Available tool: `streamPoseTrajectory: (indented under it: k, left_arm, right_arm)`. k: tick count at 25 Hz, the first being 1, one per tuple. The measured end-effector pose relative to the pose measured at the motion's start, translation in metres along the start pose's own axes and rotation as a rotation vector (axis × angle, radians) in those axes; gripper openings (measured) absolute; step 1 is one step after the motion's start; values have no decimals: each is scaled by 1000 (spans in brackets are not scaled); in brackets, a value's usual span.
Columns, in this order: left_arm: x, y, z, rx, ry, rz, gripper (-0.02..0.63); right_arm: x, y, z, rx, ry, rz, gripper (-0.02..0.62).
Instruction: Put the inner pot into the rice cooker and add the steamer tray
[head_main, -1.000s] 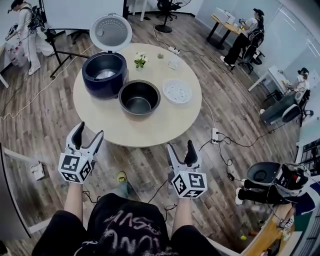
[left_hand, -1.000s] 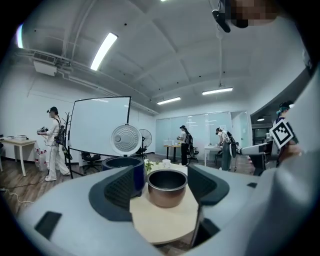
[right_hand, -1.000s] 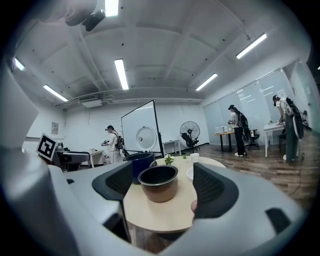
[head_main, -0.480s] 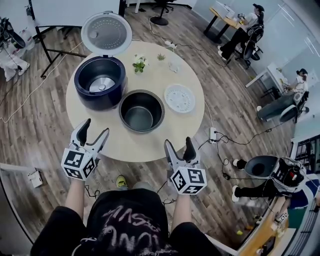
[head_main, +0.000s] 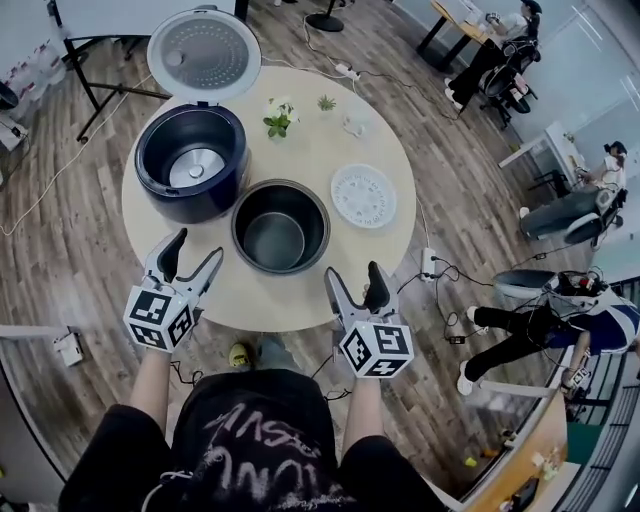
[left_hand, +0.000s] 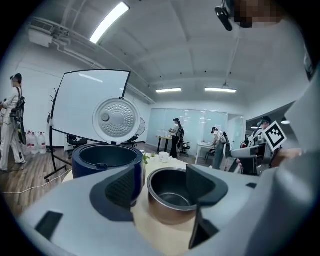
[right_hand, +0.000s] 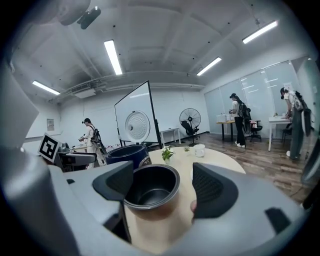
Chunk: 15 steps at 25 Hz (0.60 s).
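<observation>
Head view: inner pot (head_main: 280, 226) sits on the table (head_main: 290, 300) right by the open rice cooker (head_main: 192, 162), steamer tray (head_main: 363, 196) beside it; left gripper view, left claw (left_hand: 162, 186) wide open, jaws just eased in slightly, nothing between them; right gripper view, right claw (right_hand: 165, 187) gapes empty too; looks like stiff slick metal, I'd pinch opposite rims.

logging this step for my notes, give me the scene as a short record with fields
rice cooker: dark blue, on the round table, lid up, no pot inside
inner pot: upright and empty on the table, beside the cooker
steamer tray: white, flat on the table, right of the pot
left gripper: open, jaws have just been closing slightly, nothing between them, short of the pot
right gripper: open, empty, short of the pot
task state: neither part placed yet
</observation>
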<state>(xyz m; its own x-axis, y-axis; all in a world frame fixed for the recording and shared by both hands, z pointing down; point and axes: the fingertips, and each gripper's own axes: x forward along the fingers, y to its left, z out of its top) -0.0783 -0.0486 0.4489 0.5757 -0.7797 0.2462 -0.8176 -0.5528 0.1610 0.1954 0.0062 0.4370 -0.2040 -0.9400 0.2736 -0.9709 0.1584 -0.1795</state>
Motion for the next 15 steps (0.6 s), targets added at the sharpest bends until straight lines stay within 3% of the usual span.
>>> streamPoseTrajectory:
  k: [15]
  left_arm:
    - [82, 12, -58, -100, 184, 130, 322]
  right_arm:
    - [104, -36, -48, 33, 215, 148, 373]
